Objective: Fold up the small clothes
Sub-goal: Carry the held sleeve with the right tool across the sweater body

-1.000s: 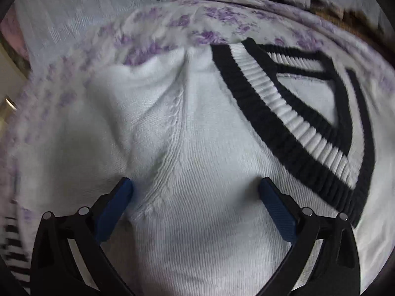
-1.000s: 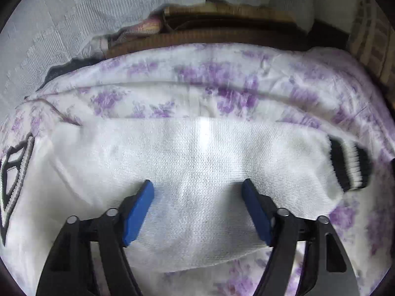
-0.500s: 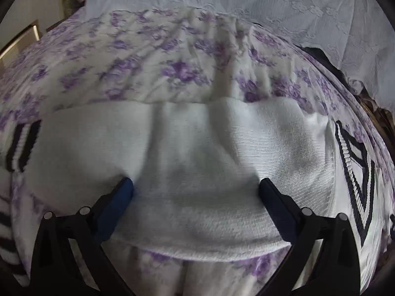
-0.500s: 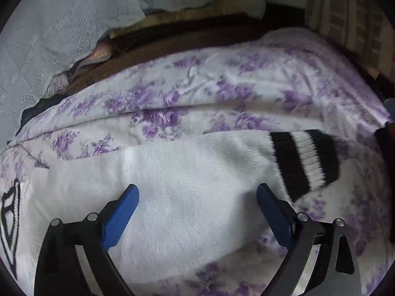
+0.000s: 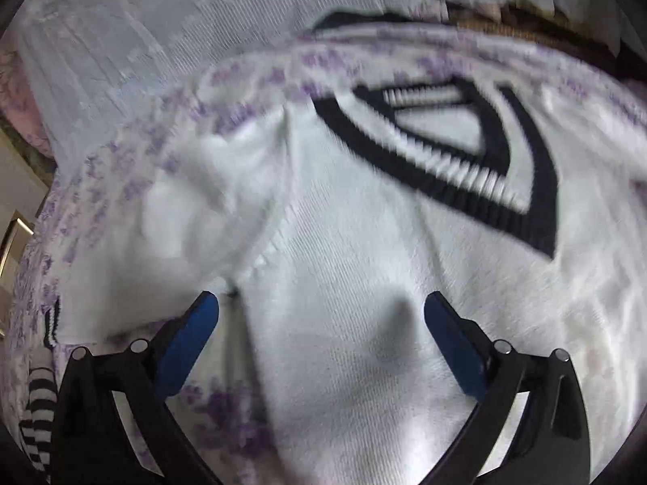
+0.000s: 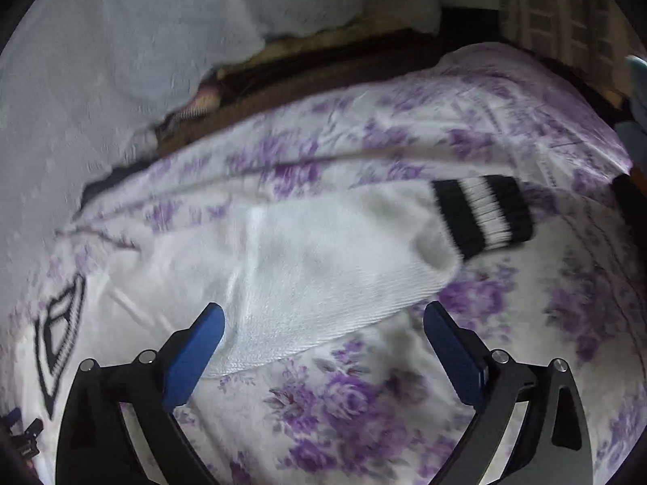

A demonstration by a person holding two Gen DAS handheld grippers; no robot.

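A white knit sweater (image 5: 343, 242) with a black-and-white striped V-neck (image 5: 465, 186) lies flat on a purple-flowered bedsheet (image 6: 505, 307). My left gripper (image 5: 321, 311) hovers open over the sweater's body just below the armpit seam, with nothing pinched between its blue pads. In the right wrist view the sweater's sleeve (image 6: 323, 266) stretches to the right and ends in a striped cuff (image 6: 481, 214). My right gripper (image 6: 323, 319) is above the sleeve's lower edge. Its jaws are opening, and the pads press on nothing.
A pale lace cloth (image 5: 161, 20) covers the far side of the bed. Beyond the sheet a brown blanket (image 6: 323, 72) runs along the edge. A black-and-white striped garment (image 5: 38, 416) lies at the lower left. A checked fabric (image 6: 566, 8) hangs at the far right.
The left view swung out to the left sleeve and back to the body and neckline. The right jaws widened, and that gripper moved right along the sleeve toward the cuff.
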